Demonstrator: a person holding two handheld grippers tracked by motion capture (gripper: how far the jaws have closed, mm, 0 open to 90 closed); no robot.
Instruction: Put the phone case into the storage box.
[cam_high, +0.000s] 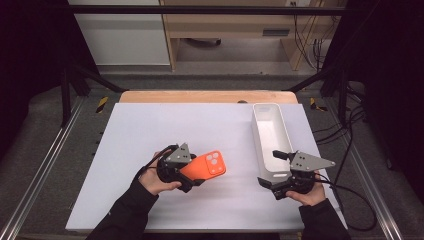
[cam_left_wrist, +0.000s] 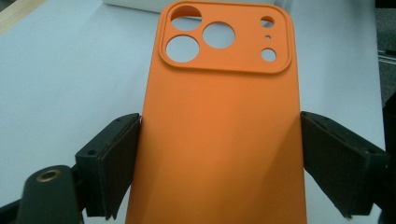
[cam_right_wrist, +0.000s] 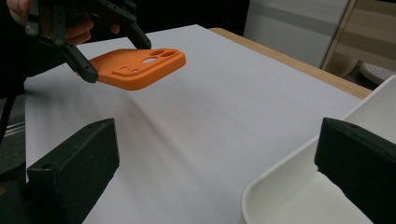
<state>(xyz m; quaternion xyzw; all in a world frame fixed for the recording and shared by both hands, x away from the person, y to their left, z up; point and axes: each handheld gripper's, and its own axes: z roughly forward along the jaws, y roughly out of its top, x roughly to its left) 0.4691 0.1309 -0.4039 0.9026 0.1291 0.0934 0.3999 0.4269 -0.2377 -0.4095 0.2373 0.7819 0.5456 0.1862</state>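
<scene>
Gripping an orange phone case (cam_left_wrist: 219, 140) by its long edges, the left gripper (cam_left_wrist: 219, 158) pinches it above the table (cam_high: 150, 130); the right gripper's (cam_right_wrist: 215, 154) jaws stand spread.

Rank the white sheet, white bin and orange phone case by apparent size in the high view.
1. white sheet
2. white bin
3. orange phone case, held up off the sheet by the left gripper, so it looks slightly larger than if lying flat.

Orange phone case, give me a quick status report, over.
Left gripper shut on the orange phone case, held above the table. Right gripper open at the white bin's near end. Nothing between case and bin.
</scene>
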